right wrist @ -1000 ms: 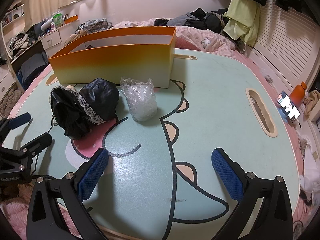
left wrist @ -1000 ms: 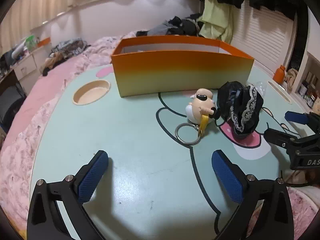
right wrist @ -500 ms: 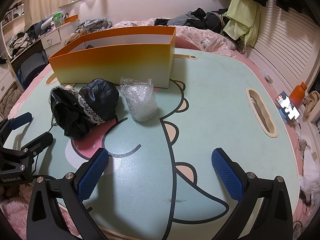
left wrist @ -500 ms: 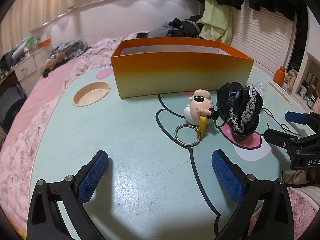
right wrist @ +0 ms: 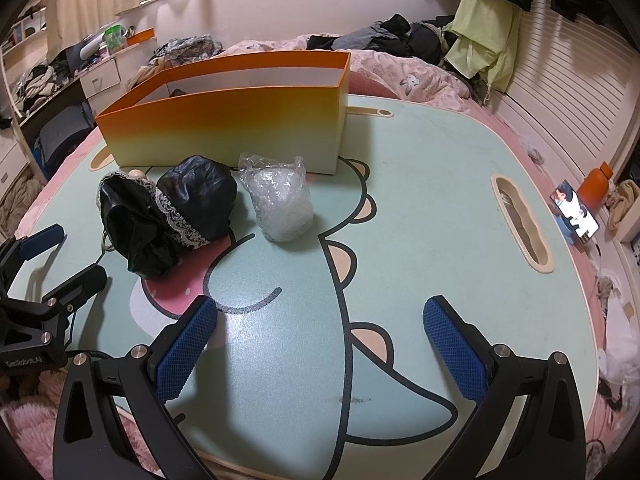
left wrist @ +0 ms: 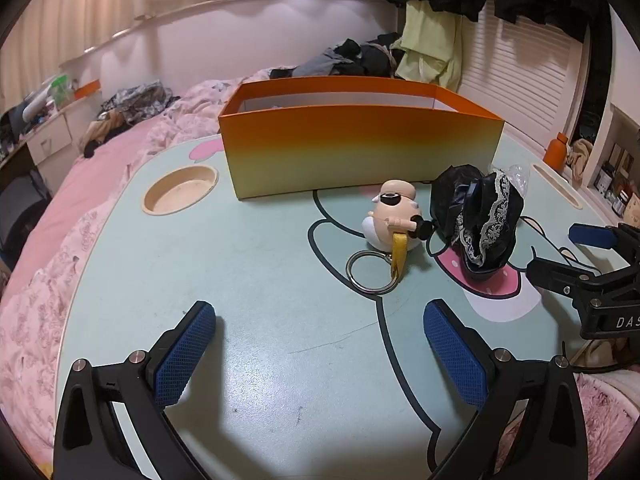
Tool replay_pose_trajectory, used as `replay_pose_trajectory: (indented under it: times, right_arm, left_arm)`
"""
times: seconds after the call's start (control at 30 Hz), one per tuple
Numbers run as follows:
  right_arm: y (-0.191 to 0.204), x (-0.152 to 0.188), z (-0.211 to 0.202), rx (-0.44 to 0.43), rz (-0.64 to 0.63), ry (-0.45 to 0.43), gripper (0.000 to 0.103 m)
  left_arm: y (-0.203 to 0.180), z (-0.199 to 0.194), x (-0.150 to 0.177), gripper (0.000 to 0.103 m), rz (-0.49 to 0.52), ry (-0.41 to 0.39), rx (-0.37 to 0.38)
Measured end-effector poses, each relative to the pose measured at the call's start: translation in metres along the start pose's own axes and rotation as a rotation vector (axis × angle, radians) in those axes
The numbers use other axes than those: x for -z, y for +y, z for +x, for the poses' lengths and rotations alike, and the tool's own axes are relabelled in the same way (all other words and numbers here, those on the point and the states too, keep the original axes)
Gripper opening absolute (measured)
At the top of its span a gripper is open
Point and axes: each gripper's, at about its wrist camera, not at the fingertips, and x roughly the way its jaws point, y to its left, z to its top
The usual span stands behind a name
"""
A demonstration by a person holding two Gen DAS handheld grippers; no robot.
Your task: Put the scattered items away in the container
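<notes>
My left gripper [left wrist: 320,344] and right gripper [right wrist: 320,340]: jaws spread, empty. Before tall orange cardboard box [left wrist: 360,148]: cartoon-figure keychain [left wrist: 394,216], black lace-trimmed pouch [right wrist: 172,216], clear bubble-wrap bundle [right wrist: 280,204].

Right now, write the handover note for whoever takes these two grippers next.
Left gripper: open, holding nothing, above the table.
Right gripper: open, holding nothing.
On the table in front of the orange box: figurine keychain, black lace-trimmed cloth, bubble-wrap bundle.
Done: none of these three is boxed; most of the box's inside is hidden.
Left: move all three into the box.
</notes>
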Motion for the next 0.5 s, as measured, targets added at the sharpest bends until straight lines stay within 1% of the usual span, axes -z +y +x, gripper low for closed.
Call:
replay_pose_trajectory:
  times: [0.33,0.5]
  right_arm:
    - [-0.0005,0.0003,-0.002,-0.005,0.002,-0.008,0.103]
    - [-0.0063,-0.0019,-0.0064,-0.031,0.035,-0.011,0.103]
  left_arm:
    - [-0.0022,-0.0004,-0.0004,0.103,0.0,-0.001,0.001]
    - [-0.0021,-0.0006,0.0,0.103,0.0,-0.001,0.0]
